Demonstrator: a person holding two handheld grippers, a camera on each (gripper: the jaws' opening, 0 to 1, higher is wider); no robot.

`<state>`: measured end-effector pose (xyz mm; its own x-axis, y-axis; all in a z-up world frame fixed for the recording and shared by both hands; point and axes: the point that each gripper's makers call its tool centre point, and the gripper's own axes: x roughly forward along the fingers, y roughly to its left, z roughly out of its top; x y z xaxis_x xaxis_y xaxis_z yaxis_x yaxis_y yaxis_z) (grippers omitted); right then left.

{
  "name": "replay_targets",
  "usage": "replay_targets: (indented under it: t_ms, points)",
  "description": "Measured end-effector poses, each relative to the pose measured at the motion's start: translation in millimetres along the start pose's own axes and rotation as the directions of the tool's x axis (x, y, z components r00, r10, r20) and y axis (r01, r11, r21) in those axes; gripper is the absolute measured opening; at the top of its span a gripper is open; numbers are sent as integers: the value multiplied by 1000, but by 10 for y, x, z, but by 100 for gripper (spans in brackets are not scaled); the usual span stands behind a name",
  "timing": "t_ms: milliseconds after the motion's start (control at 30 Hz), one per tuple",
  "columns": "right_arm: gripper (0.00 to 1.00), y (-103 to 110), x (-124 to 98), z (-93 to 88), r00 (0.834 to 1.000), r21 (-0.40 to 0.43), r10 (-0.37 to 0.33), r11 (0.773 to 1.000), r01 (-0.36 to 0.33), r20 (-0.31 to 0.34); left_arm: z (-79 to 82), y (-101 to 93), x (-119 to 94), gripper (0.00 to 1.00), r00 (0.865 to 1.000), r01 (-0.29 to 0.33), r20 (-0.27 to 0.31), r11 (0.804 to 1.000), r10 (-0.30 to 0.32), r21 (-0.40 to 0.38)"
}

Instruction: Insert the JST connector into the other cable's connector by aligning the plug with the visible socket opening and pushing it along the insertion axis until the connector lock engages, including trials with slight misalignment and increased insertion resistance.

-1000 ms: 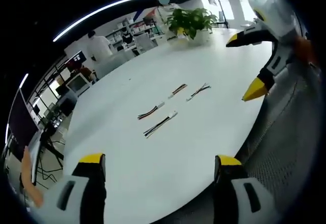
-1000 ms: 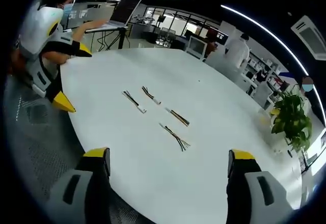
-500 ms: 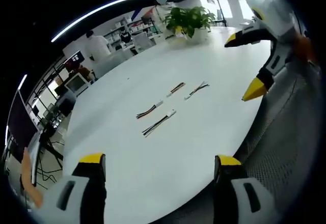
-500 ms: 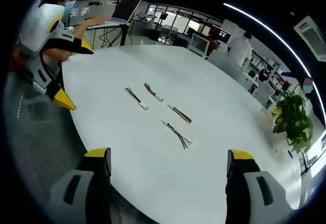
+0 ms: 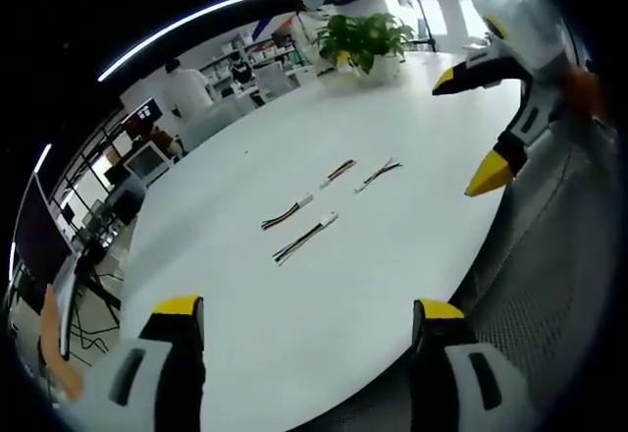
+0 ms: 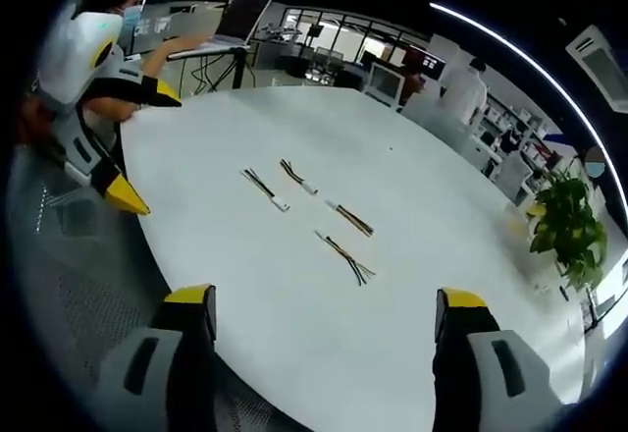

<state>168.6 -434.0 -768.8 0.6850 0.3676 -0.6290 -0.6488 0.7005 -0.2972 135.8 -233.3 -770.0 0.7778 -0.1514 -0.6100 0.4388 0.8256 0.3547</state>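
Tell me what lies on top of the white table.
Four short cable pieces lie loose on the white table, in two pairs, with nothing covering them. A potted plant stands at the far edge.

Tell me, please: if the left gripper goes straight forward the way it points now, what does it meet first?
Probably the bare white table, short of the nearest cable; depth is unclear. The left gripper is open, holding nothing.

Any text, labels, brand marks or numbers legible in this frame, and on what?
None can be read. The cables on the white table carry no visible print, and the left gripper and right gripper show no markings. The background screens are too small and blurred.
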Motion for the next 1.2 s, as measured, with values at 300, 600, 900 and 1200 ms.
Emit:
replay_targets:
  t_ms: [300,600,900,1200]
  points:
    - [92,7,5,-35,1000,-12,2,1000,-2,-20,-6,-2,2,85,1000,0,-4,1000,0,-1]
    - [92,7,0,-35,1000,-13,1,1000,-1,-19,2,3,-3,85,1000,-1,1,1000,1,-7]
    - [92,13,-9,-17,1000,9,12,1000,-11,-7,41,-5,-13,86,1000,12,27,1000,-11,-28]
    - [91,10,-1,110,992,191,101,975,-114,75,176,15,-31,86,995,63,81,994,-56,-92]
